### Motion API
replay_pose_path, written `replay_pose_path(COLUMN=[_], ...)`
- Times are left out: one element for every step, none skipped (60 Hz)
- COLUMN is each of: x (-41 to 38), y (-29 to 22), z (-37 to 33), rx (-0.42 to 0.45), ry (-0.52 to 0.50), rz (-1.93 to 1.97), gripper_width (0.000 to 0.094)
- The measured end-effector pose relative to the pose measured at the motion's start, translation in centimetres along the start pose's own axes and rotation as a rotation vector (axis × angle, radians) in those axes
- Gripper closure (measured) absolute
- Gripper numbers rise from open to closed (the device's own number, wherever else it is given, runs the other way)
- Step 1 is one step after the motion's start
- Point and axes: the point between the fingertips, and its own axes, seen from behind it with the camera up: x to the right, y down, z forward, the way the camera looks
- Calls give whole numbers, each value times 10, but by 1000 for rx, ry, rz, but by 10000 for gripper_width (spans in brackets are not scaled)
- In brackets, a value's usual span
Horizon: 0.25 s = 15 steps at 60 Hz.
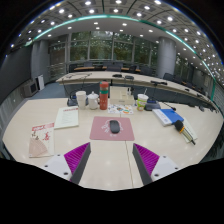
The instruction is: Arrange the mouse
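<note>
**Gripper view: approach to the mouse, nothing grasped yet**

Gripper view shows the mouse (114,126) lying on a pink mat (111,129) on the tabletop (40,112), beyond the fingers and roughly centred between their lines. Judging from this, the step in hand is the approach: the tool (111,158) hovers short of the mat with the mouse untouched. The next move calls for travel forward and down until the fingers straddle the mouse, then a squeeze across its sides.

The tool is released and spread wide, its pads (76,154) well apart with bare tabletop between them; it holds and touches nothing.

Behind the mat stand a cup (81,98), a tall orange can (104,95) and another cup (142,101). Papers (41,139) lie off to the left, and a blue item (170,116) to the right.
</note>
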Motion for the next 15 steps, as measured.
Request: replay_pose_path(x=[-1, -2, -3, -3, -3, -3, -3, -3, -4, -4, -5, -6, -7, -8, -9], y=[2, 5, 6, 8, 10, 11, 13, 13, 14, 15, 15, 16, 17, 17, 17], z=[-5, -9, -13, -16, -20, -21, -23, -26, -28, -30, -32, -33, -34, -36, -37], rx=[-1, -2, -2, -2, -1, 1, 2, 4, 4, 4, 3, 2, 1, 2, 4], ry=[-2, -4, -4, -3, -1, 2, 5, 7, 9, 9, 7, 5, 1, -1, -4], rz=[2, 3, 4, 3, 1, -1, -4, -8, -10, -11, -11, -10, -9, -7, -5], gripper_width=[78, 78, 77, 77, 77, 77, 77, 76, 77, 78, 78, 78, 79, 78, 78])
